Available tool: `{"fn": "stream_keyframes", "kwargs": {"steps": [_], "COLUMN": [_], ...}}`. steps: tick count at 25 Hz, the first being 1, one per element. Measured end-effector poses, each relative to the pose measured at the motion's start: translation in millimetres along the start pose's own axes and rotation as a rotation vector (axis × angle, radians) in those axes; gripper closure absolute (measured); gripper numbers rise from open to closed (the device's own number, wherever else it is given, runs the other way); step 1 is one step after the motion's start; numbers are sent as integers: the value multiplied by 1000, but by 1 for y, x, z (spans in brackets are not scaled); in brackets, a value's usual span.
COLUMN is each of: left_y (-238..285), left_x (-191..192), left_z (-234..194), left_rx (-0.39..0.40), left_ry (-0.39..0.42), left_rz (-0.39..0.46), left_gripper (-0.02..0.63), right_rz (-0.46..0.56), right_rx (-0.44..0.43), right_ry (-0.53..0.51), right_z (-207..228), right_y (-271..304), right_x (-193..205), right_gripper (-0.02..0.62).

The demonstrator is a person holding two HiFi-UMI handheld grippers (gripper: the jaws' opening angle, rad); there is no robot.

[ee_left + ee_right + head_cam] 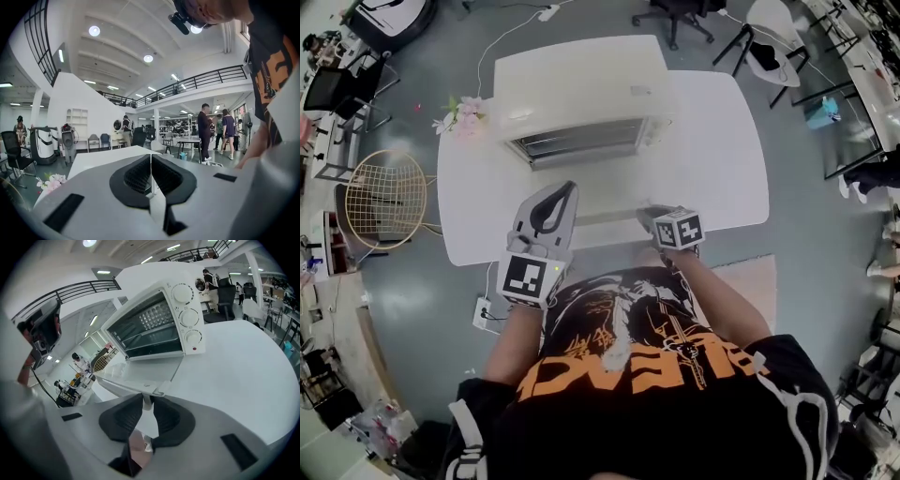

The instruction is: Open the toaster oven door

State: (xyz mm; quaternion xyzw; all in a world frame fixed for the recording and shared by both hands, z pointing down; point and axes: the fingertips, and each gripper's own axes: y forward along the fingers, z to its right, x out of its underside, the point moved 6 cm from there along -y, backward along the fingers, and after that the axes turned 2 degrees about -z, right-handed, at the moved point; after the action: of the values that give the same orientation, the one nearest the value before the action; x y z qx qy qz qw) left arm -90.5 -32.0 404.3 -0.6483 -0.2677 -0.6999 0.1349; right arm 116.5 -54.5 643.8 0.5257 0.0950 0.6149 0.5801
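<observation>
We see the right gripper [146, 401] with its jaws shut on the handle [158, 391] of the toaster oven door [143, 371], which lies down flat in front of the toaster oven [154, 319]. The left gripper [151, 161] has its jaws together on nothing, over the near edge of the white table [722, 159]. Bare tabletop spreads to the right of the oven, and grey floor [806, 281] lies around the table.

White table [722, 150] with toaster oven [581, 94], flowers [464, 117]

No readable text, shirt lettering [609, 367] illegible
</observation>
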Motion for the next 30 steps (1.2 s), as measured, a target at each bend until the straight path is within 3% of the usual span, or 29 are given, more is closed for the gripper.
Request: {"fn": "stream_keyframes", "kwargs": {"steps": [8, 13, 16, 21, 23, 26, 30], "left_y": [0, 3, 15, 37, 43, 49, 54], "left_x": [2, 22, 66, 175, 203, 224, 223], "left_z": [5, 1, 5, 20, 24, 21, 17], "left_rx": [33, 44, 94, 254, 289, 284, 267], "left_ry": [17, 39, 79, 157, 149, 134, 131], "left_rz": [-12, -74, -231, -633, -735, -796, -786], "left_gripper": [581, 581, 581, 581, 581, 581, 581], "right_rz": [-152, -229, -253, -314, -343, -350, -353], "right_rx": [37, 90, 112, 108, 106, 93, 77], "right_ry": [65, 77, 74, 67, 63, 61, 39], "right_z": [18, 31, 34, 36, 37, 37, 37], "right_y": [33, 52, 56, 63, 64, 65, 58], "right_x": [47, 61, 65, 65, 65, 65, 62], "right_gripper": [524, 561, 581, 581, 580, 580, 578]}}
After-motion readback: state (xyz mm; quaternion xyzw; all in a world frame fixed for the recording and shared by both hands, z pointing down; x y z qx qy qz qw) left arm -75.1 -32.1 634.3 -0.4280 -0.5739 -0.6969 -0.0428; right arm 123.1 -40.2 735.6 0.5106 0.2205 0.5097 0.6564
